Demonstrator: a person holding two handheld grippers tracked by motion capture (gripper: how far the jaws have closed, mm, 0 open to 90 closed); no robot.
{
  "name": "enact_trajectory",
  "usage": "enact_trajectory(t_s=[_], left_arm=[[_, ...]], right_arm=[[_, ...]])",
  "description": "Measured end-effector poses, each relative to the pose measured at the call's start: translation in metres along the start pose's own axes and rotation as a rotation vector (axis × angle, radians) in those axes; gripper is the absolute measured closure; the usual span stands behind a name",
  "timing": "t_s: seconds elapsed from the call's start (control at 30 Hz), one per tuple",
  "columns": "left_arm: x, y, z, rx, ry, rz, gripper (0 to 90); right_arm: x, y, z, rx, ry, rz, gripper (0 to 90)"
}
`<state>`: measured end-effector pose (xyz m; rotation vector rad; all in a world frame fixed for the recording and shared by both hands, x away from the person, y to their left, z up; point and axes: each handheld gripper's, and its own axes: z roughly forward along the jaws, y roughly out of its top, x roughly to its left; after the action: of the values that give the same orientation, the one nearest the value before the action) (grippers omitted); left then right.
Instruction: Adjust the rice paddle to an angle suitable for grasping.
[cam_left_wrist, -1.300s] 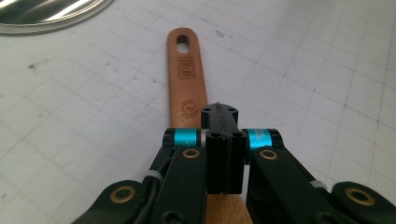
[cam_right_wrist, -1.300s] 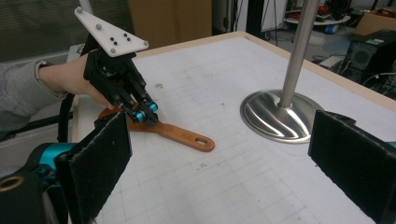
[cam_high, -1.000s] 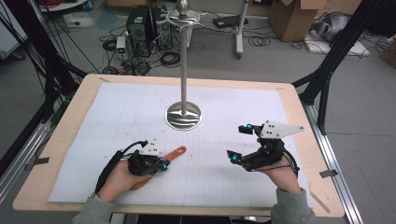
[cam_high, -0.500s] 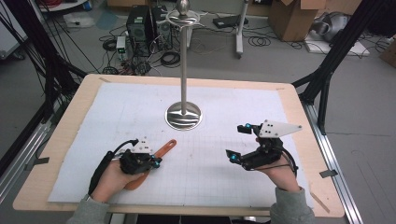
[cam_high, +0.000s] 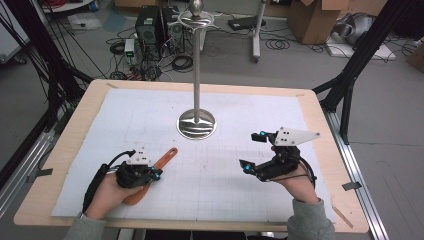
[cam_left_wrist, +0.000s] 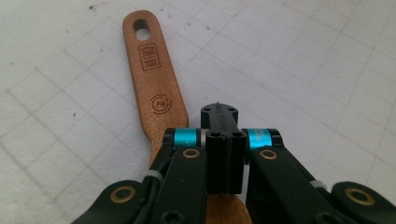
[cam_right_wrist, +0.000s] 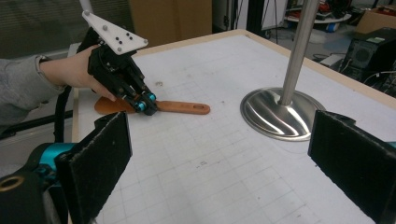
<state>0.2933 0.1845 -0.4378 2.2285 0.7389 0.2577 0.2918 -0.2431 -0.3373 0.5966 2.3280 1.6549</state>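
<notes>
1. A flat brown wooden spatula with a slotted hanging hole in its handle (cam_left_wrist: 152, 79) lies on the white gridded mat (cam_high: 235, 165) near the front left of the table, its handle pointing toward the stand and its broad blade toward the person.
2. It is judged to be light, stiff and thin; the smooth wood could slip a little between hard pads, and because it lies flat, an edge is hard to get under.
3. A hold is best taken across the narrow handle, just behind the engraved marks, where the width suits the jaws.
4. The left gripper (cam_left_wrist: 219, 114) is poised above the neck of the spatula with its jaws pressed together on nothing; whether the tips touch the wood cannot be told from the gripper's own view.
5. The right gripper (cam_high: 254, 151) is held well apart at the right, its jaws spread wide and empty.
6. A polished steel stand with a round base and a tall pole (cam_high: 197, 122) rises at the middle of the mat, beyond the handle's end; it is the only obstacle to a forward sweep.
7. The light wooden tabletop (cam_high: 320, 110) borders the mat.
</notes>
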Motion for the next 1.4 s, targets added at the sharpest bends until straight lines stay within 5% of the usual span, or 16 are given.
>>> enact_trajectory(t_s=[0.3, 0.5, 0.83, 1.07, 1.1, 1.4], left_arm=[[0.001, 0.007, -0.007, -0.031, 0.004, -0.045, 89.5], [0.003, 0.014, -0.011, -0.035, 0.045, -0.056, 86.0], [0.012, 0.021, -0.014, -0.031, 0.131, -0.164, 59.1], [0.015, 0.024, -0.009, -0.019, 0.138, -0.171, 30.0], [0.015, 0.025, -0.008, 0.003, 0.178, -0.183, 27.0], [0.016, 0.037, -0.006, 0.005, 0.241, -0.208, 20.8]], right_arm=[[0.001, 0.000, 0.001, 0.011, -0.001, 0.000, 4.8], [0.001, 0.000, 0.000, 0.010, -0.007, -0.005, 4.8], [0.001, -0.001, 0.002, 0.020, -0.004, -0.003, 4.8], [0.002, -0.001, 0.003, 0.025, -0.005, -0.006, 4.8], [0.002, -0.001, 0.002, 0.028, -0.001, -0.001, 4.8], [0.002, -0.001, 0.003, 0.031, -0.005, 0.000, 4.8]])
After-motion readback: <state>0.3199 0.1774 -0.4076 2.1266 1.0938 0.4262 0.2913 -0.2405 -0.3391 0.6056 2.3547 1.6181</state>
